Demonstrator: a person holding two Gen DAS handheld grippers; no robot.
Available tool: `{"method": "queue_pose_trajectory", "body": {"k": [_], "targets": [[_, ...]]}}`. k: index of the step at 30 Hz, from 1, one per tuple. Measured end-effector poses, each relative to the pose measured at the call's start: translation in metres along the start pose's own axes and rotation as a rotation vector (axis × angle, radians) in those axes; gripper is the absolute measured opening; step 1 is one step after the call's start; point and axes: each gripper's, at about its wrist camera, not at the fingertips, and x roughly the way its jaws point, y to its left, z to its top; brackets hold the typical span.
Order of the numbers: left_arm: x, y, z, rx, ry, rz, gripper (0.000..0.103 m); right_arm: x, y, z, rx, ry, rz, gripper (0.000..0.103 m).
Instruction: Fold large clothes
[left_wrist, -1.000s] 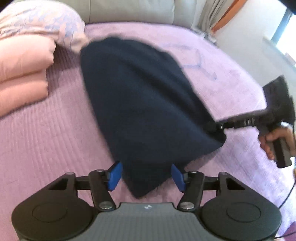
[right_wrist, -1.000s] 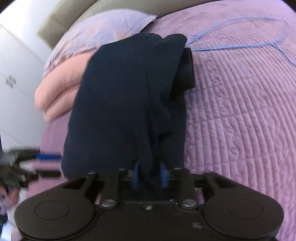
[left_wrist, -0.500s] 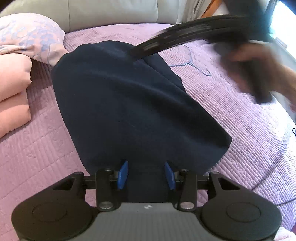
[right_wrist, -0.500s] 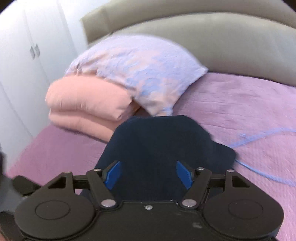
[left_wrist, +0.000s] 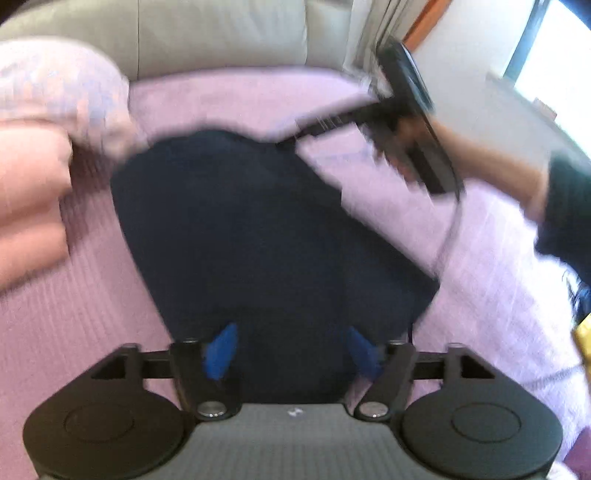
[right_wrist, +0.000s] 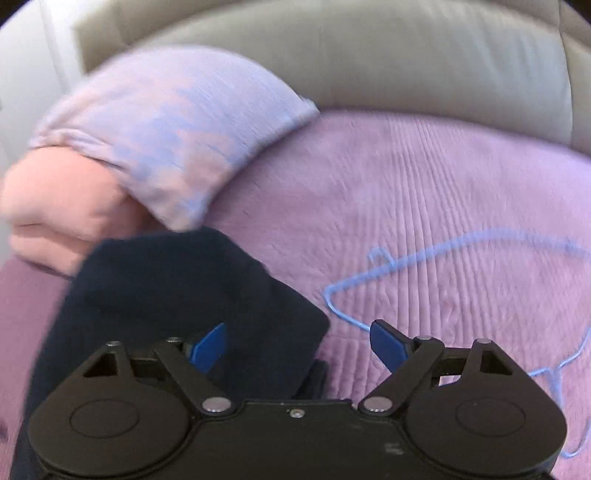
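Note:
A folded dark navy garment lies flat on the purple quilted bedspread. My left gripper is open, its blue pads on either side of the garment's near edge. My right gripper is open and empty above the garment's far corner. It shows blurred in the left wrist view, held by a hand at the upper right.
A patterned lilac pillow rests on a folded pink blanket at the left. A blue wire hanger lies on the bedspread right of the garment. A grey padded headboard stands behind.
My right gripper let go of the garment's corner after carrying it over, and moved off to the right. My left gripper opened wider at the near edge.

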Motion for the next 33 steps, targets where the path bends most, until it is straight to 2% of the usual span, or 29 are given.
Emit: {"method": "queue_pose_trajectory", "body": {"k": [3, 5, 8, 9, 11, 12, 13, 14, 15, 16, 17, 18, 19, 22, 24, 26, 28, 31, 32, 33], "targets": [[-0.006, 0.023, 0.034, -0.024, -0.064, 0.082, 0.086, -0.038, 0.028, -0.011, -0.105, -0.043, 0.129, 0.102], [0.005, 0.048, 0.058, -0.085, -0.098, 0.119, 0.086, -0.049, 0.048, -0.024, -0.177, -0.032, 0.232, 0.102], [0.047, 0.081, 0.084, -0.208, -0.108, 0.091, 0.086, -0.047, 0.080, -0.057, -0.378, -0.004, 0.357, 0.102], [0.060, 0.088, 0.087, -0.227, -0.131, 0.083, 0.086, -0.042, 0.089, -0.068, -0.428, 0.009, 0.362, 0.102], [0.086, 0.099, 0.094, -0.280, -0.178, 0.126, 0.098, -0.027, 0.096, -0.089, -0.470, 0.077, 0.303, 0.102], [0.097, 0.106, 0.097, -0.310, -0.192, 0.157, 0.102, -0.022, 0.093, -0.098, -0.461, 0.082, 0.292, 0.102], [0.111, 0.112, 0.100, -0.328, -0.156, 0.234, 0.103, -0.021, 0.088, -0.107, -0.435, 0.051, 0.293, 0.102], [0.128, 0.123, 0.101, -0.362, -0.082, 0.256, 0.103, -0.020, 0.085, -0.115, -0.426, 0.041, 0.282, 0.102], [0.143, 0.140, 0.095, -0.450, -0.035, 0.174, 0.103, -0.021, 0.083, -0.125, -0.445, 0.037, 0.248, 0.102], [0.151, 0.159, 0.084, -0.586, -0.036, 0.074, 0.103, -0.023, 0.083, -0.135, -0.472, 0.030, 0.218, 0.102], [0.152, 0.167, 0.077, -0.646, -0.047, 0.019, 0.103, -0.027, 0.083, -0.144, -0.481, 0.022, 0.194, 0.102], [0.150, 0.166, 0.072, -0.653, -0.065, 0.014, 0.103, -0.033, 0.079, -0.150, -0.470, 0.031, 0.179, 0.102], [0.145, 0.160, 0.071, -0.627, -0.081, 0.044, 0.103, -0.035, 0.075, -0.154, -0.432, 0.065, 0.162, 0.103], [0.117, 0.144, 0.072, -0.578, -0.128, 0.057, 0.094, -0.046, 0.045, -0.150, -0.178, 0.148, 0.162, 0.102], [0.093, 0.129, 0.065, -0.539, -0.151, 0.062, 0.095, -0.070, 0.046, -0.143, -0.131, 0.088, 0.160, 0.101], [0.066, 0.108, 0.051, -0.475, -0.168, 0.023, 0.096, -0.096, 0.060, -0.137, -0.169, -0.028, 0.196, 0.101], [0.050, 0.085, 0.031, -0.408, -0.158, -0.069, 0.096, -0.106, 0.084, -0.131, -0.235, -0.090, 0.239, 0.101], [0.035, 0.053, -0.001, -0.274, -0.140, -0.169, 0.098, -0.095, 0.121, -0.133, -0.358, -0.031, 0.270, 0.101], [0.034, 0.042, -0.013, -0.217, -0.130, -0.177, 0.100, -0.085, 0.131, -0.135, -0.386, -0.004, 0.244, 0.101], [0.037, 0.032, -0.026, -0.152, -0.105, -0.150, 0.100, -0.078, 0.132, -0.139, -0.377, 0.026, 0.223, 0.101]]}}
